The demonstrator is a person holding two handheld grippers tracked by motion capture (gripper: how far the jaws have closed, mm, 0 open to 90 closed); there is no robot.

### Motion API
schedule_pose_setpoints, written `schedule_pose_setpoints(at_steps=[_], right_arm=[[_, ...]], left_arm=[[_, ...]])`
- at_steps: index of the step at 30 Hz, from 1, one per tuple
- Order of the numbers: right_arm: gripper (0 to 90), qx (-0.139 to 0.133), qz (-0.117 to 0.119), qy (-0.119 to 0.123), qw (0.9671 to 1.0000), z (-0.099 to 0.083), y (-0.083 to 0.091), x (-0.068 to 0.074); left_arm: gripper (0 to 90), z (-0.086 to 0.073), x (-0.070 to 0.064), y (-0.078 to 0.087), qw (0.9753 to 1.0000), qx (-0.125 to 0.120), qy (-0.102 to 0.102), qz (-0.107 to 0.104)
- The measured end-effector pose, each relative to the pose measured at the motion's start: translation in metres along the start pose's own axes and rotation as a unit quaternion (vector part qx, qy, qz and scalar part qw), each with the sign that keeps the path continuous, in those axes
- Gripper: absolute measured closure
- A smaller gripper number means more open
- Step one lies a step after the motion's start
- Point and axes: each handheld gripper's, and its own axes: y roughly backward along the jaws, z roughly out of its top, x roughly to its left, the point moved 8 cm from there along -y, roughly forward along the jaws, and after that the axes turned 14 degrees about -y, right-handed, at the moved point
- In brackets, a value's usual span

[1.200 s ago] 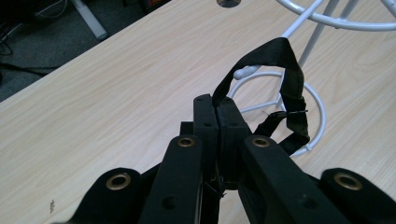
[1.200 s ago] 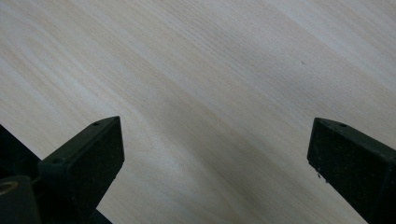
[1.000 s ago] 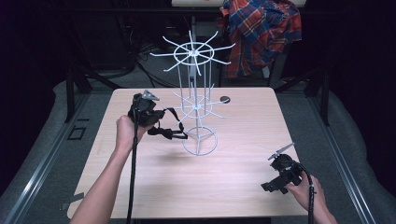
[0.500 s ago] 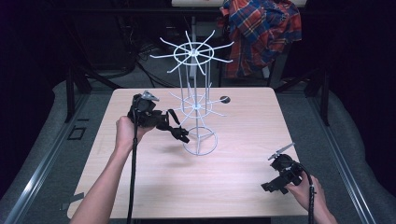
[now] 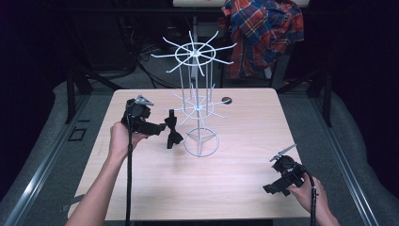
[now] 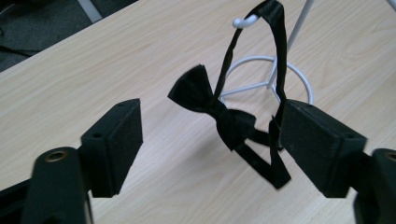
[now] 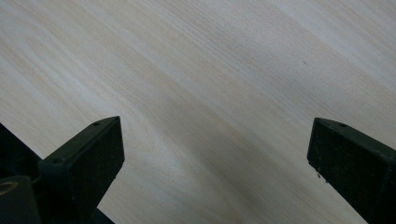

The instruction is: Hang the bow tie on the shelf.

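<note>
A black bow tie [image 6: 196, 91] hangs by its strap from a low hook [image 6: 240, 21] of the white wire rack [image 5: 194, 52]. It dangles just above the table to the left of the rack's base ring [image 5: 201, 142]. My left gripper [image 6: 212, 112] is open, with its jaws on either side of the bow tie [image 5: 171, 133]; the right jaw is close beside the strap. In the high view the left gripper [image 5: 162, 127] sits just left of the tie. My right gripper [image 7: 215, 135] is open over bare wood near the front right corner [image 5: 269, 189].
The wooden table [image 5: 244, 141] holds the two-tier rack at its centre back, with a small dark round spot [image 5: 227, 100] behind it. A plaid shirt [image 5: 263, 33] hangs beyond the far edge. Dark floor and metal rails surround the table.
The left gripper has drawn back to the left from the rack base and its jaws now stand apart. The bow tie hangs from the hook. The right gripper has stayed still.
</note>
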Motion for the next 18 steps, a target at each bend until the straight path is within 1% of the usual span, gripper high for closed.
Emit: schedule_pose_setpoints(at_steps=[1,2,3,5,6,7,8,9,10,12,14,15,18], right_arm=[[3.4,0.01,-0.006,0.009,0.9999,-0.001,0.002,-0.002],[3.4,-0.002,-0.003,-0.002,1.0,0.0,0.0,0.0],[3.4,-0.002,-0.003,-0.002,1.0,0.0,0.0,0.0],[3.4,-0.005,0.002,-0.005,1.0,0.0,-0.001,0.001],[3.4,-0.006,0.001,-0.005,1.0,0.0,0.0,0.001],[3.4,-0.006,0.001,-0.005,1.0,0.0,0.0,0.001],[3.4,-0.01,0.0,-0.009,0.9999,0.001,-0.001,0.001],[3.4,-0.012,0.0,-0.012,0.9999,0.001,-0.001,0.001],[3.4,-0.01,0.001,-0.009,0.9999,0.001,0.0,0.001],[3.4,-0.003,-0.003,-0.002,1.0,0.0,0.0,0.0],[3.4,-0.003,-0.003,-0.002,1.0,0.0,0.0,0.0],[3.4,-0.003,-0.006,-0.002,1.0,0.0,0.0,0.0],[3.4,-0.006,-0.003,-0.005,1.0,0.0,0.0,0.001]], left_arm=[[18.2,-0.002,0.0,0.001,1.0,0.0,0.001,0.001],[16.5,-0.003,-0.001,0.002,1.0,0.001,0.002,0.002],[15.4,-0.006,-0.001,0.003,1.0,0.005,0.002,0.001],[15.0,-0.007,-0.002,0.004,1.0,0.003,0.003,0.001],[13.3,-0.012,-0.003,0.006,1.0,0.003,0.004,0.002],[11.7,-0.012,-0.003,0.006,1.0,0.003,0.004,0.002],[11.7,-0.015,-0.003,0.008,1.0,0.004,0.005,0.005],[9.8,-0.017,-0.004,0.009,1.0,0.005,0.006,0.005],[8.4,-0.019,-0.005,0.01,0.9999,0.007,0.006,0.006],[5.8,-0.028,-0.007,0.013,0.9999,0.008,0.01,0.006],[4.2,-0.034,-0.009,0.015,0.9998,0.012,0.01,0.008],[3.1,-0.037,-0.009,0.016,0.9998,0.014,0.014,0.009],[1.1,-0.048,-0.011,0.017,0.9996,0.021,0.02,0.008]])
